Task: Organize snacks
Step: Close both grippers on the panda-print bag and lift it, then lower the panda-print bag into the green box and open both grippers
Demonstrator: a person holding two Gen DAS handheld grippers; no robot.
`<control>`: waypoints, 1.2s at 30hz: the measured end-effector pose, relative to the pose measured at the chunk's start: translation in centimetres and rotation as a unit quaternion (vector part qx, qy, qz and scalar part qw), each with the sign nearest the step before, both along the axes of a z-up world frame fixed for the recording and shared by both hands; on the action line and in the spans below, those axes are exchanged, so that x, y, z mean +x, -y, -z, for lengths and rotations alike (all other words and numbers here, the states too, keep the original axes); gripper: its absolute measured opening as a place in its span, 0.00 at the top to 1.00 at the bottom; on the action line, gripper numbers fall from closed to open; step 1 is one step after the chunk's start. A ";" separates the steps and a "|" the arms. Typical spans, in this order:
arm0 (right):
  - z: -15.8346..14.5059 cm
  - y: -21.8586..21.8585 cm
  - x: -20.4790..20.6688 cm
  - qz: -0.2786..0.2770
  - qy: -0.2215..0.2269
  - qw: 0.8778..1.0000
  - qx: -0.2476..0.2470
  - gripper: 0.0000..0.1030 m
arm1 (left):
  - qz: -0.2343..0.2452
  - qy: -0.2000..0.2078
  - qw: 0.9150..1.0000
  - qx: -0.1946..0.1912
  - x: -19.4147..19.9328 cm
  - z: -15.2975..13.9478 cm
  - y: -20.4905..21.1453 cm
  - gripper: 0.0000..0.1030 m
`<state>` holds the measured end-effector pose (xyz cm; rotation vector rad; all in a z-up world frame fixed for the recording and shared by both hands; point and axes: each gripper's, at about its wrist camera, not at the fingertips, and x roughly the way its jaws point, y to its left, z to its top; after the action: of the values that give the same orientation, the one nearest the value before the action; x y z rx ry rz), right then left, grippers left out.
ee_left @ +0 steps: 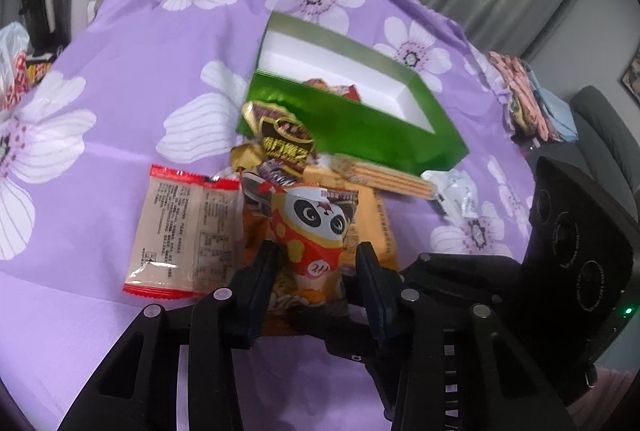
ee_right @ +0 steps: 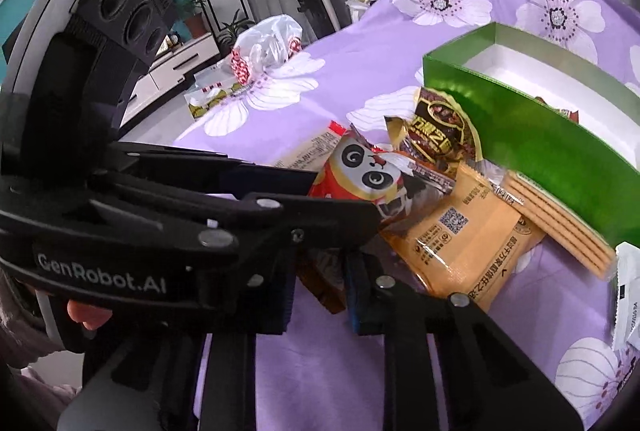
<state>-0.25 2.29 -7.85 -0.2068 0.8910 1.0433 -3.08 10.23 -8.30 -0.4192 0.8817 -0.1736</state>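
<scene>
Snacks, the panda packet [ee_left: 316, 231] foremost, lie heaped on the purple flowered bed [ee_left: 120, 111] just near the green box [ee_left: 360, 127]; my left fingers [ee_left: 316, 263] pinch that packet's near end; my right fingers [ee_right: 320, 271] stand narrow on a brown wrapper, hard to identify; few packets are boxed, most remain; the box's inside is partly hidden.

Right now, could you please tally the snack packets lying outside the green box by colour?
Red-edged clear packet: 1
Panda packet: 1
Orange packet: 1
Brown-gold packet: 1
Wafer packet: 1
White packet: 1
Total: 6 clearly visible; others may lie buried.
</scene>
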 end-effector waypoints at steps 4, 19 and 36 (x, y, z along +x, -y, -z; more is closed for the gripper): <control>-1.2 0.6 -0.5 0.002 0.011 1.000 0.011 0.80 | 0.011 0.022 1.000 0.009 -0.4 -1.8 1.0 0.60; -5.1 3.5 -1.1 0.037 0.061 0.996 0.047 0.81 | 0.043 0.073 0.995 0.045 0.6 -6.0 4.1 0.60; -7.1 6.5 3.1 0.097 0.098 0.988 0.066 0.81 | 0.078 0.081 0.993 0.040 7.5 -7.6 6.7 0.60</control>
<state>2.87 -4.21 -0.78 -0.1063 0.6470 0.8796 4.46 3.49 -0.67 -0.2574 0.7580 -0.3099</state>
